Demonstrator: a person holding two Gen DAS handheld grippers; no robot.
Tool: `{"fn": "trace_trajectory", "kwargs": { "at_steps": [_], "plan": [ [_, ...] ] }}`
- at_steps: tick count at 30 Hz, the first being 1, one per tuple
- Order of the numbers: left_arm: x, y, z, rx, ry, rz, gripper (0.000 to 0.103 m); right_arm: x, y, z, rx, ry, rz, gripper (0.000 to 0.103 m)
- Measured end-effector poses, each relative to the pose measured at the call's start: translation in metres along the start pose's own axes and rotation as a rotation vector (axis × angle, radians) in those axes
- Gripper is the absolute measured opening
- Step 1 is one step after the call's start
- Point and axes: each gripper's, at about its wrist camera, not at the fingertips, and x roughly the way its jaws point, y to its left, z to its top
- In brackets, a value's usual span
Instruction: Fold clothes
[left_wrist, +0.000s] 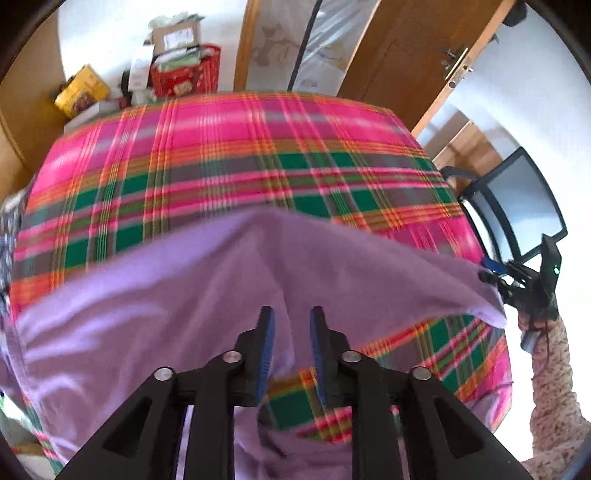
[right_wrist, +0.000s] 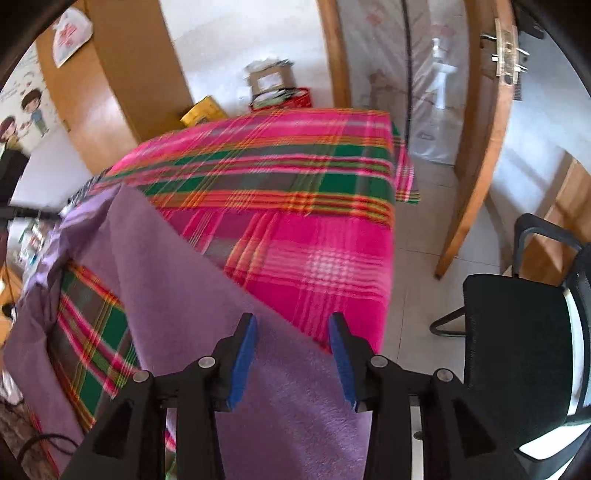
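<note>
Purple garment (left_wrist: 177, 280) draped over the near edge of the plaid-covered table (left_wrist: 229, 147), one flap raised off it. Left gripper (left_wrist: 291, 321): jaws narrowly parted above the cloth, apparently gripping nothing. Right gripper (right_wrist: 291, 328): jaws wide, the garment's edge lying loose between them, unpinched. The fabric looks light, soft and limp; it is best pinched at corners or hem.

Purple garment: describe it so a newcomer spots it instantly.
Start at the table under the pink-green plaid blanket. On its near side lies the purple garment, between both grippers' jaws. It is the only plain, unpatterned fabric there, a soft lilac against the stripes.
</note>
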Motion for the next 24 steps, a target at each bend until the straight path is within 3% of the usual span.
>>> {"fn": "trace_trajectory", "kwargs": {
  "at_steps": [2, 8, 13, 16, 18, 24],
  "plan": [
    [0.009, 0.004, 0.018, 0.017, 0.008, 0.062, 0.023, 0.001, 0.005, -0.001, -0.020, 0.012, 0.009, 0.041],
    [0.041, 0.028, 0.059, 0.003, 0.064, 0.130, 0.023, 0.002, 0.016, -0.003, -0.064, 0.031, 0.010, 0.042],
    [0.066, 0.050, 0.080, 0.019, 0.113, 0.226, 0.023, 0.003, 0.013, 0.001, -0.074, 0.061, -0.015, 0.022],
    [0.076, 0.064, 0.083, -0.007, 0.136, 0.215, 0.023, 0.003, 0.015, 0.004, -0.089, 0.087, -0.013, 0.008],
    [0.082, 0.070, 0.082, -0.017, 0.157, 0.200, 0.023, 0.005, 0.022, 0.004, -0.126, 0.100, -0.020, 0.008],
    [0.091, 0.064, 0.073, 0.080, 0.182, 0.234, 0.022, 0.000, 0.013, 0.016, -0.113, 0.065, -0.059, 0.007]
  ]
}}
